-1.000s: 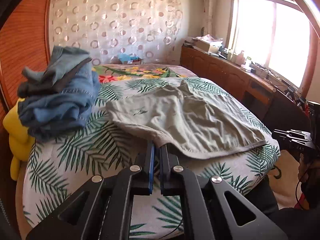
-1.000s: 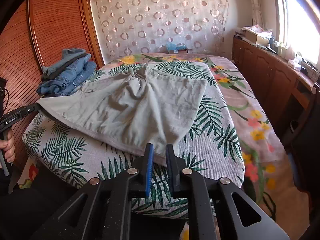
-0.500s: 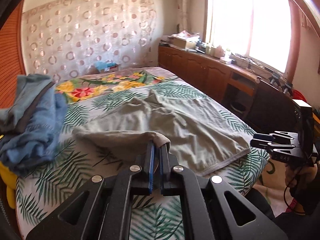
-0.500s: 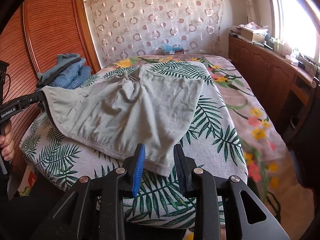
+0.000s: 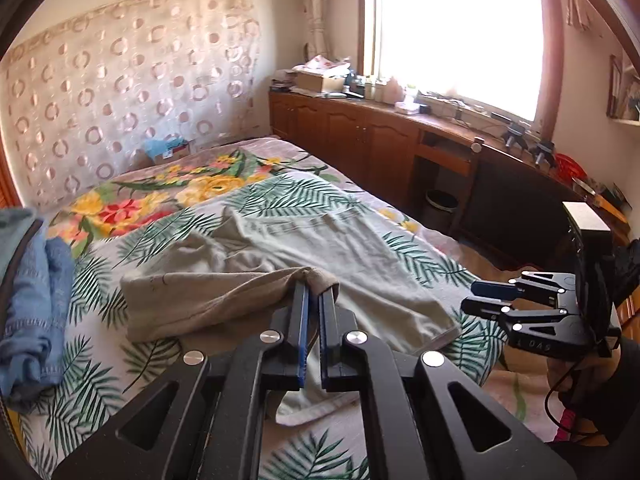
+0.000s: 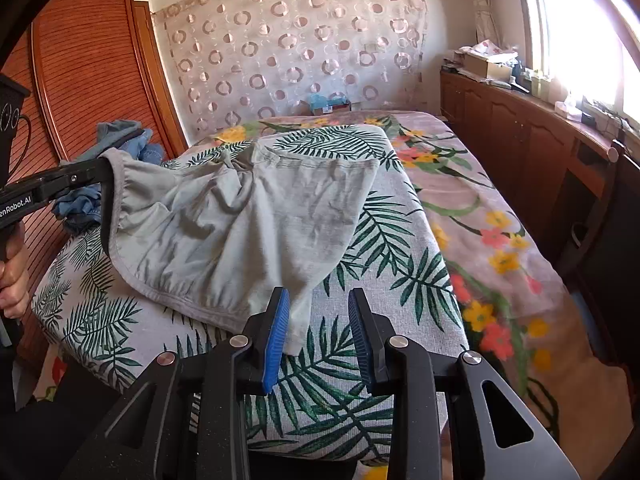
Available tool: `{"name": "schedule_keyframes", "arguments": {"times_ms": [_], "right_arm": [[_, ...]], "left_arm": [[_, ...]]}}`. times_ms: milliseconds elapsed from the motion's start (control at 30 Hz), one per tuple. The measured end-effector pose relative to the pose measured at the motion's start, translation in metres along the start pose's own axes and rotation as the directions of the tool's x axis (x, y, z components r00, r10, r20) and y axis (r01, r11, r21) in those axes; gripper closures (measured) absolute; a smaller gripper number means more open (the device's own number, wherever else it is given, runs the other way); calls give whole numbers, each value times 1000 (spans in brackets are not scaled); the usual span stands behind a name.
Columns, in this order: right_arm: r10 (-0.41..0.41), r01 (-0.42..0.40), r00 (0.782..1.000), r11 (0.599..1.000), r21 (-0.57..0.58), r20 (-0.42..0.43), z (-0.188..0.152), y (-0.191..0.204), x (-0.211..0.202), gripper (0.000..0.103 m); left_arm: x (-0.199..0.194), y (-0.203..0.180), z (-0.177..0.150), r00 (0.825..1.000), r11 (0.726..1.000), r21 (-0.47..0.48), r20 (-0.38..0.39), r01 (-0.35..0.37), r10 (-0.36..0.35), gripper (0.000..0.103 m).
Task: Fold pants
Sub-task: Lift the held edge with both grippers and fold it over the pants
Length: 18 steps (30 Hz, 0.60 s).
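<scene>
The left gripper [image 5: 314, 296] is clamped on the grey shorts' [image 6: 248, 232] lifted waistband, hiding its fingertips, while the right gripper [image 6: 318, 316], its jaws just opened, straddles the near corner unpressed.

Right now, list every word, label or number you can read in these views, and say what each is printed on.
"enRobot.AI", cut off at the frame edge: on the left gripper, right wrist view.
"DAS", faint and uncertain: on the right gripper, left wrist view.
Label on the box by the curtain: too small to read.
Nothing readable on the pants.

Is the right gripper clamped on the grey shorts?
No, the right gripper stands open, its pads clear of the grey shorts corner between them.
</scene>
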State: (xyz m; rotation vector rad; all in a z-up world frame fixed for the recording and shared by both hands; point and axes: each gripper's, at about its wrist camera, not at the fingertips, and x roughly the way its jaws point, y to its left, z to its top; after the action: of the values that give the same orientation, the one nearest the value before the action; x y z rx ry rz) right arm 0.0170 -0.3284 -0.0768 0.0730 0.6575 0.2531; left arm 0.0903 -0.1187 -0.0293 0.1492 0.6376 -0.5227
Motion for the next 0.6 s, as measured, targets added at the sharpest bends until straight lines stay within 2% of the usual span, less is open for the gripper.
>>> {"name": "schedule_keyframes", "arguments": {"times_ms": [267,600], "right_arm": [[-5,5,1000,1000,16,1,-3,-4,2,71],[0,0,1000,1000,17,-2,-4,-6,4,71]], "left_arm": [[12,-31,13,999,998,46,-10,48,-47,98],[34,-44,-7,993,997,32,-90,77,-74,98]]}}
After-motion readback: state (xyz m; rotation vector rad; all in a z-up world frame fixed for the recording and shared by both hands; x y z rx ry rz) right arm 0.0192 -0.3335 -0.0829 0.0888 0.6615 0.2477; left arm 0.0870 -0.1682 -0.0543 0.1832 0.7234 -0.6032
